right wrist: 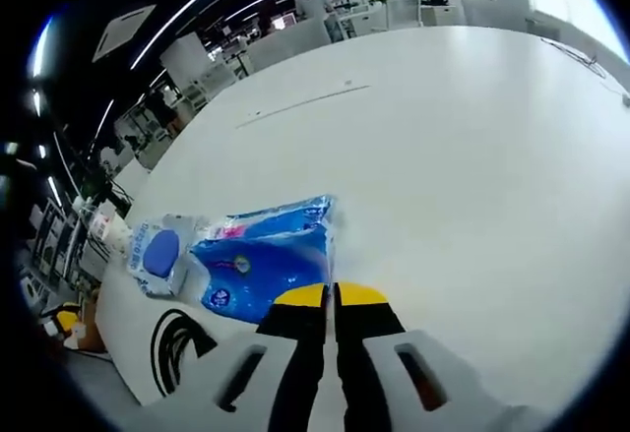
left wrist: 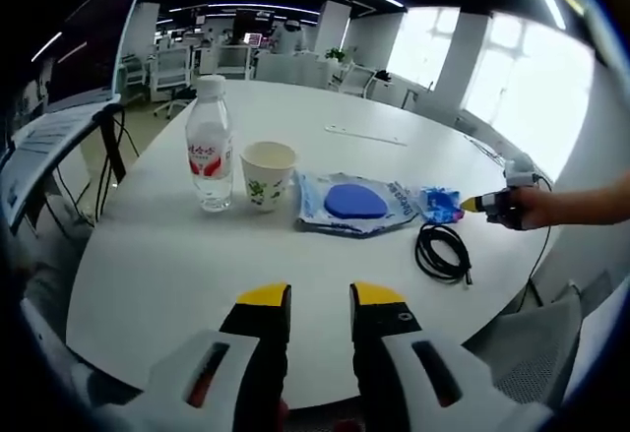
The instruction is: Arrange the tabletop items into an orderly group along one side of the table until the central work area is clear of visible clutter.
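Note:
On the round white table point(left wrist: 148, 265) a clear water bottle point(left wrist: 210, 147) with a red label stands upright beside a paper cup point(left wrist: 268, 174). To their right lies a flat packet with a blue round patch point(left wrist: 354, 203) point(right wrist: 157, 250). A coiled black cable point(left wrist: 443, 252) point(right wrist: 177, 348) lies near the table's edge. My left gripper point(left wrist: 321, 296) hovers open over the near edge, with nothing between its jaws. My right gripper point(right wrist: 330, 299) point(left wrist: 482, 204), held by a hand point(left wrist: 551, 206), is shut on the edge of a blue packet point(right wrist: 261, 255) point(left wrist: 440, 206) that rests on the table.
A thin white strip point(left wrist: 364, 137) point(right wrist: 305, 100) lies on the far part of the table. A grey chair point(left wrist: 532, 343) stands at the table's near right edge. Office desks and chairs point(left wrist: 187, 68) stand beyond the table.

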A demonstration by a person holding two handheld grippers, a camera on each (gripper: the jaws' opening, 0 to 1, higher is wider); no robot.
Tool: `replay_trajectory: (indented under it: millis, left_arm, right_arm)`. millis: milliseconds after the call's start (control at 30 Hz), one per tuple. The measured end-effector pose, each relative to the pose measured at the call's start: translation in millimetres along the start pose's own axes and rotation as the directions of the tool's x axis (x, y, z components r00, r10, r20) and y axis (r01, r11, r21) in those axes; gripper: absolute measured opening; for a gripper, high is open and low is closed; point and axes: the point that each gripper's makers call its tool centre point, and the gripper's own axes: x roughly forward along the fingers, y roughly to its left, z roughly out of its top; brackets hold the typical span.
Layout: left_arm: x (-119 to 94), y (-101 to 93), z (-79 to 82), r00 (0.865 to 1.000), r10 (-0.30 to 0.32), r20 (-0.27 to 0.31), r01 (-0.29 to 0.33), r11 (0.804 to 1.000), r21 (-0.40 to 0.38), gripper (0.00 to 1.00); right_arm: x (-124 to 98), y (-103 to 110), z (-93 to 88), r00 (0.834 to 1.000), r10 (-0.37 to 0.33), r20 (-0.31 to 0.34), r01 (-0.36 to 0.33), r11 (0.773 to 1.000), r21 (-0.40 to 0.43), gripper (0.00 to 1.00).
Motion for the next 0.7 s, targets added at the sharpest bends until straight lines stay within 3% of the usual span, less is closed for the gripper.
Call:
replay_trajectory:
  millis: [433,700]
  left_arm:
    - [-0.9,2.1,2.9,1.000,0.001,0.007,-0.001,1.000,0.005,0.22]
    - [-0.3,7.1,8.5,1.000,0.003,0.016,-0.004,1.000,0.016,0.23]
  right_arm:
    - [-23.8,28.3,-5.7,1.000,-0.002,0.012,0.002,1.000,0.018,0.01]
    - [-34.5,31.4,-3.8,1.000,-0.009,0.013,0.009,1.000,0.006,0.04]
